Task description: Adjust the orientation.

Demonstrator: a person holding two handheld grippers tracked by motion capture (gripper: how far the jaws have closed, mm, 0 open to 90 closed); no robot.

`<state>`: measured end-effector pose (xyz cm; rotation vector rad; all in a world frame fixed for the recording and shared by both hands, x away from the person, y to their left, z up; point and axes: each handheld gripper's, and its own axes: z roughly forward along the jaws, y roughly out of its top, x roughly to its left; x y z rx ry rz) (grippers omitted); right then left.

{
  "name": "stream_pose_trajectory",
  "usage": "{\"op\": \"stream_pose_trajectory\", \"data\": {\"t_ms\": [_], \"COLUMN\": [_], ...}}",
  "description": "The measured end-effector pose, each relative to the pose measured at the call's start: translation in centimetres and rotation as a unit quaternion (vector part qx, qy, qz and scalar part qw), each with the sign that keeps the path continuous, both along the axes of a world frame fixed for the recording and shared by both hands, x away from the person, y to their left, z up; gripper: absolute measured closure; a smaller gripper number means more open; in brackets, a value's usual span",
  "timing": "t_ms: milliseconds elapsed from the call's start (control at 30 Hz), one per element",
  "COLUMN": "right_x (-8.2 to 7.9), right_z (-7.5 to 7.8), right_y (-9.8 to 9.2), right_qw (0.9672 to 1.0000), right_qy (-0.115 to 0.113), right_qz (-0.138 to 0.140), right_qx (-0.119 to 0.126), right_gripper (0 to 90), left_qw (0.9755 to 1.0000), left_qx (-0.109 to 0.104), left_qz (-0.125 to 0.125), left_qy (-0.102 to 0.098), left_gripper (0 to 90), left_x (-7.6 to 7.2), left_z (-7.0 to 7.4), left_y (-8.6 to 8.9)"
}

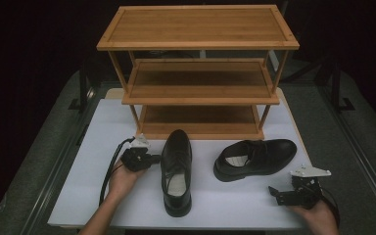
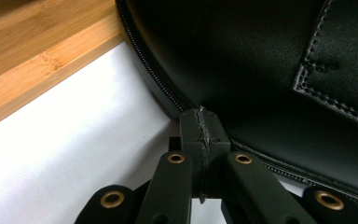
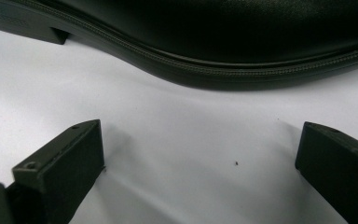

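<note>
Hand-held grippers over white table, dark room.

Left tongs pressed together, held level; right tongs wide apart, both cradled from below.

No readable text, label, brand, number or sign anywhere in the three views.
</note>
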<state>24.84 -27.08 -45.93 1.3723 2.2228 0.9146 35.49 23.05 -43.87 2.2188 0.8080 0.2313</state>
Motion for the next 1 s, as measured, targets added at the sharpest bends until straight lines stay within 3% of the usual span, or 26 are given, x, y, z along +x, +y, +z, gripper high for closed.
{"op": "stream_pose_trajectory", "data": {"t_ms": [500,633,667,767,867,967,1000], "right_x": [0.0,0.0,0.0,0.0,0.0,0.0,0.0], "right_z": [0.0,0.0,0.0,0.0,0.0,0.0,0.0], "right_y": [0.0,0.0,0.0,0.0,0.0,0.0,0.0], "right_qw": [1.0,1.0,1.0,1.0,1.0,1.0,1.0], "right_qy": [0.0,0.0,0.0,0.0,0.0,0.0,0.0], "right_qz": [0.0,0.0,0.0,0.0,0.0,0.0,0.0], "right_qx": [0.0,0.0,0.0,0.0,0.001,0.001,0.0], "right_gripper": [0.5,0.5,0.5,0.5,0.5,0.5,0.5], "left_qw": [0.9998,0.9999,0.9999,0.9995,0.9995,0.9994,0.9994], "left_qx": [-0.017,0.004,0.009,0.025,0.028,0.028,0.028], "left_qz": [-0.001,-0.001,0.001,0.006,0.013,0.017,0.021], "left_qy": [-0.002,-0.011,-0.012,-0.016,-0.01,-0.008,-0.002], "left_gripper": [90.0,89.8,80.9,67.8,48.2,34.3,34.3], "left_x": [0.5,0.2,0.1,-0.4,-0.9,-1.2,-1.5], "left_z": [-0.3,-0.1,0.1,0.6,0.9,1.0,1.0], "left_y": [-0.3,0.1,0.5,1.3,2.3,3.1,3.5]}}
